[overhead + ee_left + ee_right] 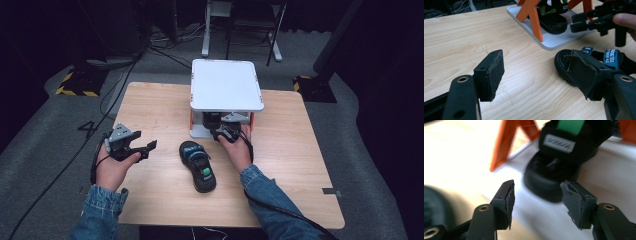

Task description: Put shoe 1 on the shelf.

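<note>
A black sandal [198,166] with blue and green straps lies on the wooden table [150,105], near its middle. A second black sandal [564,157] with a green strap sits on the lower white shelf of a small rack [226,84] with orange legs. My right gripper [220,134] is at the rack's front edge, open, its jaws just short of that sandal [551,17]. Left of the loose sandal, my left gripper [147,149] is open with nothing between its jaws. The loose sandal [584,65] lies behind the right pad in the left gripper view.
The rack has a white top plate and stands at the table's far middle. Bare wood lies to the left and right of it. Cables, chair legs and stands are on the grey floor beyond the table.
</note>
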The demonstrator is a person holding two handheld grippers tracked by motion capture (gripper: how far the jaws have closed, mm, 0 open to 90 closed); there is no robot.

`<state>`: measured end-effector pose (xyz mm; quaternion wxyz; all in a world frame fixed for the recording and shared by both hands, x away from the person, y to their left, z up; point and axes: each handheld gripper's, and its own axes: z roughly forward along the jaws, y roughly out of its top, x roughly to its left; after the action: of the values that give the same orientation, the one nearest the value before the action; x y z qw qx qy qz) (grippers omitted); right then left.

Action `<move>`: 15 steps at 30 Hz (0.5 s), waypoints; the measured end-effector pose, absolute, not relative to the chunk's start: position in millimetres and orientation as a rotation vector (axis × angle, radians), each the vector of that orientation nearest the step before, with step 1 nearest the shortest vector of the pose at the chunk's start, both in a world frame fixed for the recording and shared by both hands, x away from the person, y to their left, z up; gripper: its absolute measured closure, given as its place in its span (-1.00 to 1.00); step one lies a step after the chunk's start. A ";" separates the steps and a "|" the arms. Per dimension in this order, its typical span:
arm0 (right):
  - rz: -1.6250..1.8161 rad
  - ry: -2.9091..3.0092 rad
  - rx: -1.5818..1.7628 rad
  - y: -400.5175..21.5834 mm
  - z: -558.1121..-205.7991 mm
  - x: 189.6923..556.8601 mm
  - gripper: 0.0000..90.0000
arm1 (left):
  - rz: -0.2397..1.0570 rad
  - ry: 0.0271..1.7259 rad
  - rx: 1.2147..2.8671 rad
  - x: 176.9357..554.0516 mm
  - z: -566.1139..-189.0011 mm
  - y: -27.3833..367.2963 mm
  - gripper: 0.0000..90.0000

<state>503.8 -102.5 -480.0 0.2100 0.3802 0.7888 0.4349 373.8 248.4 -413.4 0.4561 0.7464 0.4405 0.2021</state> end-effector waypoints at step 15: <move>1.352 2.341 0.954 -144.7 -425.9 423.6 -0.19 | 0.479 1.063 1.877 370.5 -408.2 252.4 -0.37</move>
<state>423.6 -144.7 -425.9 0.1369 0.3297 0.8088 0.4673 370.5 252.4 -408.2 0.4492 0.7589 0.4299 0.1935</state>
